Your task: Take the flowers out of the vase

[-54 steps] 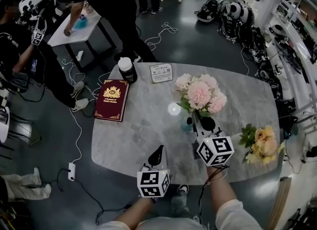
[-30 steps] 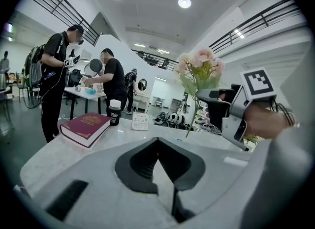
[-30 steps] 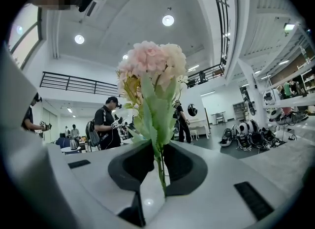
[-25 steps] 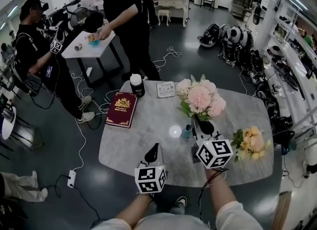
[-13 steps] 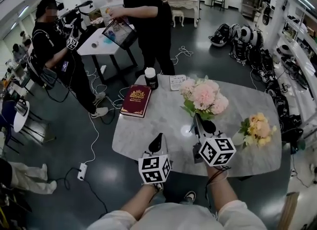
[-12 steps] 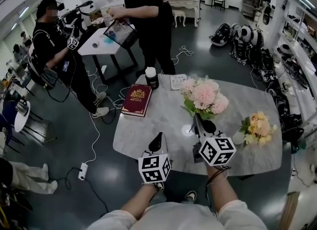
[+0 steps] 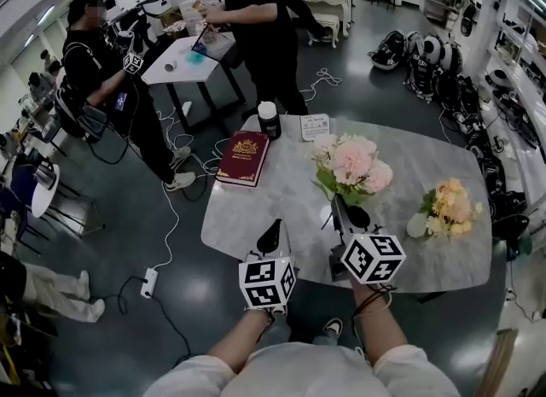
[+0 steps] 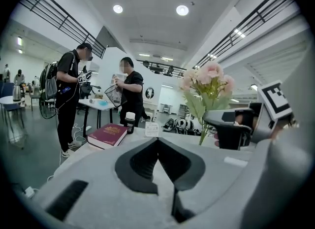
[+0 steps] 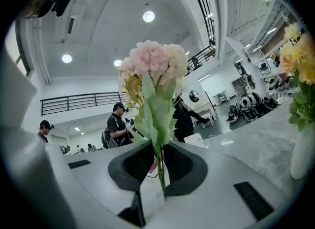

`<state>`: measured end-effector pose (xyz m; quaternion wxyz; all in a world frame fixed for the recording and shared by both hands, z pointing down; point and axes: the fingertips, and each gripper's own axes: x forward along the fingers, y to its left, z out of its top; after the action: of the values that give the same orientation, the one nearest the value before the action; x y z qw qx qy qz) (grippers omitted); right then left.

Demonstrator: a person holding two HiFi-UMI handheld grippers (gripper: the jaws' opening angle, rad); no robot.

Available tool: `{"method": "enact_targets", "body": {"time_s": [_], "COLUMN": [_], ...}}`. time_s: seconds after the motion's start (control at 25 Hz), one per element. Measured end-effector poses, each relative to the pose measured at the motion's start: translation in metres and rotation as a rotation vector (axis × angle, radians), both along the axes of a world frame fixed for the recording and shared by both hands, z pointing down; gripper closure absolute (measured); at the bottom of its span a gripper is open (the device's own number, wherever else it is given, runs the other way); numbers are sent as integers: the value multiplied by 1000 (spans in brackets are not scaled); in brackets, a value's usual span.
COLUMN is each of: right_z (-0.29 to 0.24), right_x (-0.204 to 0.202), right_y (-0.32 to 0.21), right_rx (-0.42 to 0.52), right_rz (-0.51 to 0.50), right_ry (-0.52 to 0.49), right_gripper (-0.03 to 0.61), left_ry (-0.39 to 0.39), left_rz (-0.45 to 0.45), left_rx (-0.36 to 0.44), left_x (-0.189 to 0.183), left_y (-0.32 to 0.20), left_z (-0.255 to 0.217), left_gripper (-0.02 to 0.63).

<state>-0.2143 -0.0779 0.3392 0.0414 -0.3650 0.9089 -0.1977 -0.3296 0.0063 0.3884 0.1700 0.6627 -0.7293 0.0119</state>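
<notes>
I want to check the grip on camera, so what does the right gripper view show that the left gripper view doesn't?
Only the right gripper view: the green stem pinched between the fingers of the right gripper, and yellow flowers in a white vase. Only the left gripper view: the left gripper with its fingers shut on nothing, a red book and a black jar. Both: the pink flowers and the white card.

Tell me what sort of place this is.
Probably a large indoor hall for recording demonstrations: people handle marker-tagged gear at a white side table, a power strip and cables lie on the floor, bags line its edge.
</notes>
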Motion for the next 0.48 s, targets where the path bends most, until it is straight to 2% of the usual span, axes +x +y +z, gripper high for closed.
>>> {"method": "enact_targets", "body": {"time_s": [0.2,0.48], "right_z": [24,64], "right_x": [-19,-47], "right_y": [8,14], "right_rx": [-62,-161], "right_rz": [-34,-63], "right_ry": [50,66], "right_gripper": [525,525], "left_ry": [0,7], "left_rz": [5,15], "left_rx": [-32,-68], "left_x": [-6,-21], "left_y": [1,-7], "left_z": [12,33], "left_gripper": [606,606]}}
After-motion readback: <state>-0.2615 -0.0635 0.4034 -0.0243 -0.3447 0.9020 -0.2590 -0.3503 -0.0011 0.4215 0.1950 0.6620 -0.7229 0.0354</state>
